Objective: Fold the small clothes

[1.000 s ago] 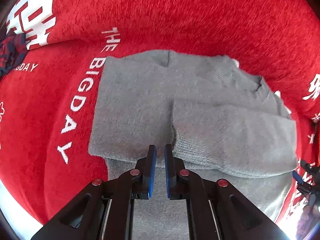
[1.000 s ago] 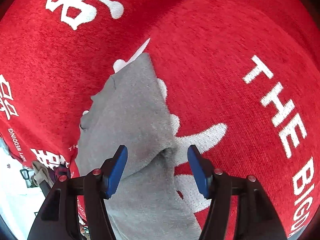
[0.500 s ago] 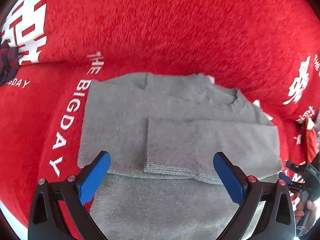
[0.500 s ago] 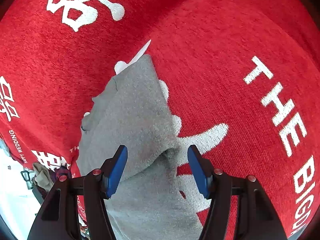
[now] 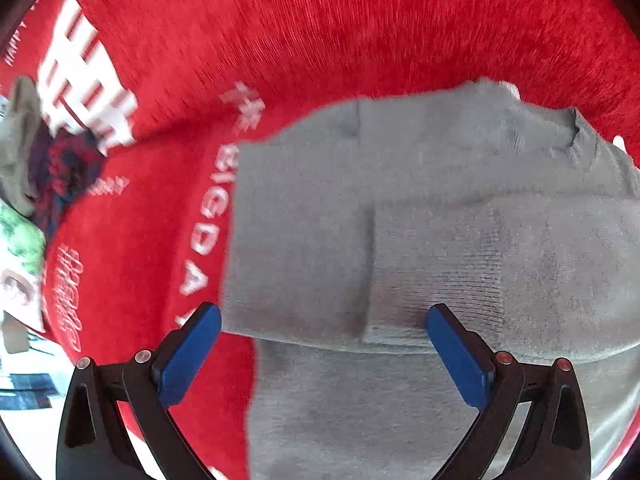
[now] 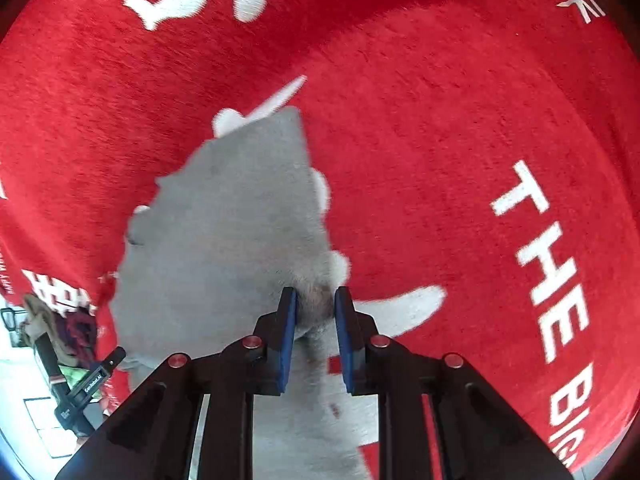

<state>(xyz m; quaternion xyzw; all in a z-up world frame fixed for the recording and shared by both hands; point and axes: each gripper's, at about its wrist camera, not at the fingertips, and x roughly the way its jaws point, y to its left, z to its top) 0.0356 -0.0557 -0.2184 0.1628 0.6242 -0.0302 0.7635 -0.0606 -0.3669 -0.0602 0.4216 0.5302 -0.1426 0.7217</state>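
At the far left of the left wrist view, a small pile of other clothes point(image 5: 48, 168), dark plaid and olive, lies at the edge of the red cloth point(image 5: 320, 28) with white letters that covers the surface. More to the right, the grey sweater point(image 5: 420, 216) lies flat on this cloth, with one sleeve point(image 5: 500, 272) folded across its body and the neck opening at the far right side. The left gripper point(image 5: 322, 322) hangs over the near part of the sweater with its blue pads spread wide and nothing between them; the left pad is over the red cloth just beside the sweater's edge, the right pad over the folded sleeve. In the right wrist view, the grey sweater point(image 6: 232, 220) lies in the left half of the picture, and the right gripper point(image 6: 315, 304) is pinched on a bunch of its fabric at the edge, the two pads pressing the grey knit between them. To the right of it there is only the red cloth point(image 6: 440, 140) with its white print.
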